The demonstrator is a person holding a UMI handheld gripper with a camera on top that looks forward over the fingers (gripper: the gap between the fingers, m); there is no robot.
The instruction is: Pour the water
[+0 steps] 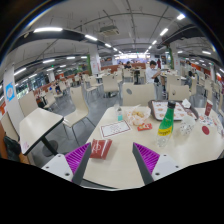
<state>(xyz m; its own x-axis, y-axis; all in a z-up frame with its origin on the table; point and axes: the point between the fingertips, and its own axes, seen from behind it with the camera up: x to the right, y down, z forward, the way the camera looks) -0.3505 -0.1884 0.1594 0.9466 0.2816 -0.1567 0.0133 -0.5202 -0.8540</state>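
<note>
On the white table [120,160], no water vessel is gripped yet.
Gripper [112,158] fingers are held apart, empty; a green bottle [167,120] is seen beyond them, well apart. Nearby clutter could be knocked during the reach.

The hand-held two-finger gripper [113,158] is raised and looks forward and level. Its two fingers with purple striped pads [76,157] stand well apart, open, and nothing is held between them.
</note>
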